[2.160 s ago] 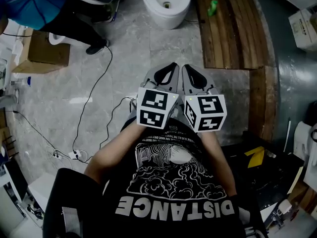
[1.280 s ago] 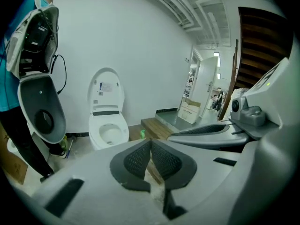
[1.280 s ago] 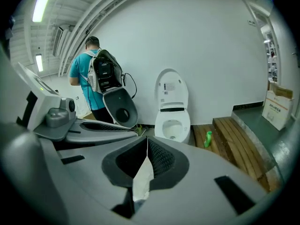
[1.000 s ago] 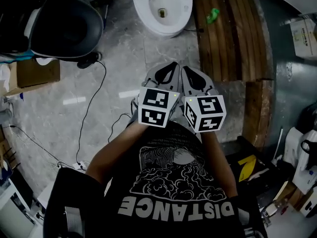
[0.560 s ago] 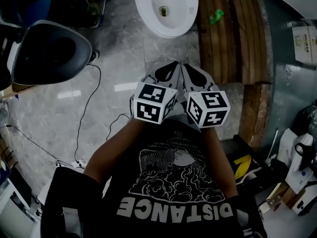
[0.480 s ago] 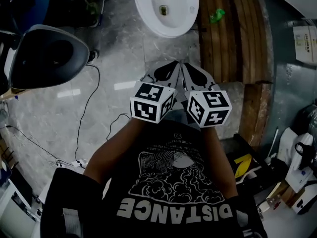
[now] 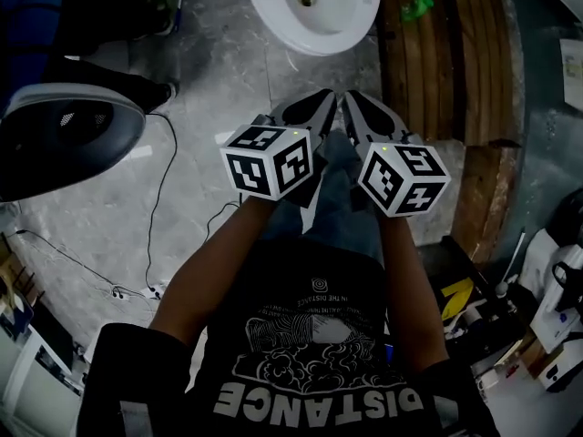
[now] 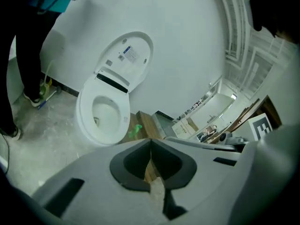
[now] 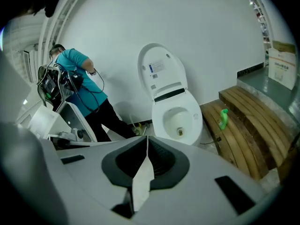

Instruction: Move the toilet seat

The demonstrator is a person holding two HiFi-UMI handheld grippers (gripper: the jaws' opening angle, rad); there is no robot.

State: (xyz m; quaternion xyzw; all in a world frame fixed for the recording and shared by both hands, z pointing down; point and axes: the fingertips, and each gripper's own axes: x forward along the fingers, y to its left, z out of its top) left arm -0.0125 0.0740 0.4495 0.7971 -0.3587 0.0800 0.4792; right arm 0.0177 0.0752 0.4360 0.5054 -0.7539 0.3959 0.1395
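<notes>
Approach step, nothing touched yet. Left gripper (image 7: pixel 321 100) and right gripper (image 7: pixel 355 104) are both pinched together and empty, side by side, well short of the toilet (image 7: pixel 273 16) at the floor's far edge by the wall. Lid (image 9: pixel 161 71) stands up. The seat (image 9: pixel 196 114) looks to be lying on the bowl (image 8: pixel 105 137), but that's a guess. Next move probably needs jaws opened and a reach to the seat's front rim. Bowl holds nothing but its drain hole. Green bottle (image 9: pixel 223 118) lies on the wood step (image 9: pixel 248 121).
</notes>
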